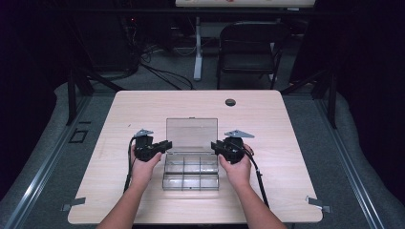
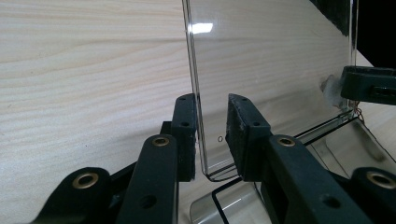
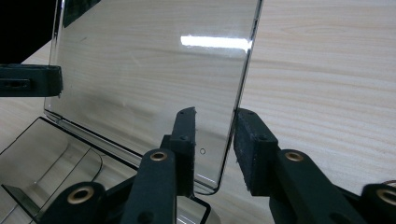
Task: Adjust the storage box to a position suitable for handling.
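Observation:
A clear plastic compartment box [image 1: 191, 177] lies on the table with its lid [image 1: 192, 133] standing upright. My left gripper [image 1: 167, 144] is at the lid's left edge and my right gripper [image 1: 214, 145] at its right edge. In the left gripper view the jaws of the left gripper [image 2: 212, 100] straddle the lid [image 2: 271, 60] near its lower corner, open, with a gap on one side. In the right gripper view the right gripper [image 3: 217, 114] likewise stands open around the edge of the lid [image 3: 149, 60]. The divided tray [image 3: 46, 154] lies below the lid.
The light wooden table [image 1: 143, 105] has a dark cable hole [image 1: 230, 102] near its far edge. A black folding chair [image 1: 248, 47] and a white desk leg [image 1: 197, 47] stand beyond it. Cables trail from both grippers toward the near edge.

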Tool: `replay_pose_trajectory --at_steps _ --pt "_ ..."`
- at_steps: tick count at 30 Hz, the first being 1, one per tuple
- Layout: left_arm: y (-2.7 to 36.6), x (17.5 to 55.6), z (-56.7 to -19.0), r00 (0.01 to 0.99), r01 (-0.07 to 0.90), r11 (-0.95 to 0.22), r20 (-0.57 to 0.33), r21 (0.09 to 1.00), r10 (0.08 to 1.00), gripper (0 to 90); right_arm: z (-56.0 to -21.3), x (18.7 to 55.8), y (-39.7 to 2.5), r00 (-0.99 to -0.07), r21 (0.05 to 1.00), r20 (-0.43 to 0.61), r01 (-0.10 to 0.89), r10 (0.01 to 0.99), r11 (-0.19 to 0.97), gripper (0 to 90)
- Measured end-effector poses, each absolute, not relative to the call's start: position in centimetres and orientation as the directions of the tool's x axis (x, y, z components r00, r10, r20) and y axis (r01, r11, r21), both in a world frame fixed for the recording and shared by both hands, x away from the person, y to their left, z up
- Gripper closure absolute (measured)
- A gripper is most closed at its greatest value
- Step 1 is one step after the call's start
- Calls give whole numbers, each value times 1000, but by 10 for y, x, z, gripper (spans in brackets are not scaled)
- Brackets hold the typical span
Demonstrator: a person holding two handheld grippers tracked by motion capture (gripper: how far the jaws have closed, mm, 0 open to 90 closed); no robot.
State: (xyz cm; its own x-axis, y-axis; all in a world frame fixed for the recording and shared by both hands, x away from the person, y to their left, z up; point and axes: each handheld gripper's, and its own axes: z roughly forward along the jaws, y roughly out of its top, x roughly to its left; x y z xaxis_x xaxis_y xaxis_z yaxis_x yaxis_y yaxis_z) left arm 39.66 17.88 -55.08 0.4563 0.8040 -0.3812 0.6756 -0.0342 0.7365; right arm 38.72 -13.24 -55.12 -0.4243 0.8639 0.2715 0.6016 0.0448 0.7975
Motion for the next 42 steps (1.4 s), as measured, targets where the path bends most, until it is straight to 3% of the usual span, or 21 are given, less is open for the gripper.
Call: replay_pose_trajectory --at_steps 23,42 --pt "173 400 -558 447 692 -33 -392 721 804 623 -555 391 -128 -410 776 286 630 866 42 588" --pt "174 402 -561 416 724 2 -438 690 797 609 -558 394 -129 -394 750 327 661 859 18 564"
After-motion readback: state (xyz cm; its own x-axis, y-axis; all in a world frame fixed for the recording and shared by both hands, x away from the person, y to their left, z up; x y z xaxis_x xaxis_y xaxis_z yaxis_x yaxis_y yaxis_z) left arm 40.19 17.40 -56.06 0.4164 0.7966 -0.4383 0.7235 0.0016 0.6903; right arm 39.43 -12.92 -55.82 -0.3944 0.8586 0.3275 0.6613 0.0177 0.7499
